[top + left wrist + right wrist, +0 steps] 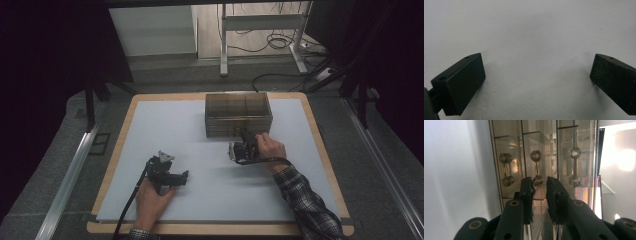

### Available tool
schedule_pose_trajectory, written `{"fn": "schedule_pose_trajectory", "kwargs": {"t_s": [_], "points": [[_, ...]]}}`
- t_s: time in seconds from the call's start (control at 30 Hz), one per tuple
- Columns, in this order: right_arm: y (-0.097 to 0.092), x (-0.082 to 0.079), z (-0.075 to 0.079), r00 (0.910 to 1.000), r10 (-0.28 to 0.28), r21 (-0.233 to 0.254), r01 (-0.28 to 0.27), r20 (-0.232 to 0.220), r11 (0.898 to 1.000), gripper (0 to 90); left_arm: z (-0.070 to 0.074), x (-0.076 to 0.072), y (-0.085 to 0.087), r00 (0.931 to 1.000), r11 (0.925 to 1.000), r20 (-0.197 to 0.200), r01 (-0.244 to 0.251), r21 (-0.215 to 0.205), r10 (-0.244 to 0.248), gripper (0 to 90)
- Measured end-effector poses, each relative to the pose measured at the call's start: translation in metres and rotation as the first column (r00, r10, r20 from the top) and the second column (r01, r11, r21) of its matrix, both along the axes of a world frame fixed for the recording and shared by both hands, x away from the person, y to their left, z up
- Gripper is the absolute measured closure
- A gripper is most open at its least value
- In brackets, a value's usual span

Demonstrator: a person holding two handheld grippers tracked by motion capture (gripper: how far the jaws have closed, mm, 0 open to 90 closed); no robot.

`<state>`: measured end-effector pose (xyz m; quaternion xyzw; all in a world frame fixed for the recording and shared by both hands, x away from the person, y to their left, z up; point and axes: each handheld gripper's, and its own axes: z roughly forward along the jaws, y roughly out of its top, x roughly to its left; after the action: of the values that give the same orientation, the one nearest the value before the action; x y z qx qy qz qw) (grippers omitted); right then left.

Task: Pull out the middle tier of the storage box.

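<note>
A clear brown-tinted drawer box [239, 114] stands at the far middle of the white mat [165, 125]. My right gripper [248, 136] is at the box's front face. In the right gripper view the box front [509, 150] shows three dumbbell-shaped handles side by side. My right gripper [539, 182] has its jaws narrowly apart around the lower knob of the middle handle [537, 167], and I see no pad pressing on it. My left gripper [184, 177] lies on the mat at the near left. In its own view my left gripper [537, 75] stands wide open over bare mat.
The mat lies on a wooden board [120, 150] with dark grey floor around it. A metal table frame [224, 45] and loose cables [277, 42] sit beyond the far edge. A checked sleeve [305, 200] reaches in from the near right.
</note>
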<state>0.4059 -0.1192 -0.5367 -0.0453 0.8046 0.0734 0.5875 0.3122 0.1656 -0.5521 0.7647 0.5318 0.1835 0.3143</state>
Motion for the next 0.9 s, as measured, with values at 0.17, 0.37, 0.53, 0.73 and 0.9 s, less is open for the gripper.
{"fn": "schedule_pose_trajectory", "kwargs": {"t_s": [0.17, 0.37, 0.53, 0.73, 0.9], "points": [[0.003, 0.004, -0.002, 0.9998, -0.004, -0.023, 0.005, 0.017, 1.000, 76.2, 0.000, 0.000, 0.000, 1.0000, 1.0000, 0.000, 0.000, 0.000, 0.000, 0.0], [0.006, 0.005, -0.006, 0.9991, 0.002, -0.034, 0.000, 0.042, 0.999, 78.7, 0.000, 0.000, 0.000, 1.0000, 1.0000, 0.000, 0.000, 0.000, 0.000, 0.0], [0.006, 0.006, -0.001, 0.9992, 0.008, -0.015, -0.009, -0.038, 1.000, 79.9, 0.000, 0.000, 0.000, 1.0000, 1.0000, 0.000, 0.000, 0.000, 0.000, 0.0], [0.005, 0.000, -0.002, 1.0000, 0.005, -0.011, -0.005, 0.007, 1.000, 79.9, 0.000, 0.000, 0.000, 1.0000, 1.0000, -0.001, 0.000, 0.000, 0.000, 0.0], [0.002, -0.007, -0.001, 0.9997, 0.019, -0.010, -0.019, 0.012, 1.000, 79.9, 0.000, 0.000, 0.000, 1.0000, 1.0000, 0.000, 0.000, 0.000, 0.000, 0.0]]}}
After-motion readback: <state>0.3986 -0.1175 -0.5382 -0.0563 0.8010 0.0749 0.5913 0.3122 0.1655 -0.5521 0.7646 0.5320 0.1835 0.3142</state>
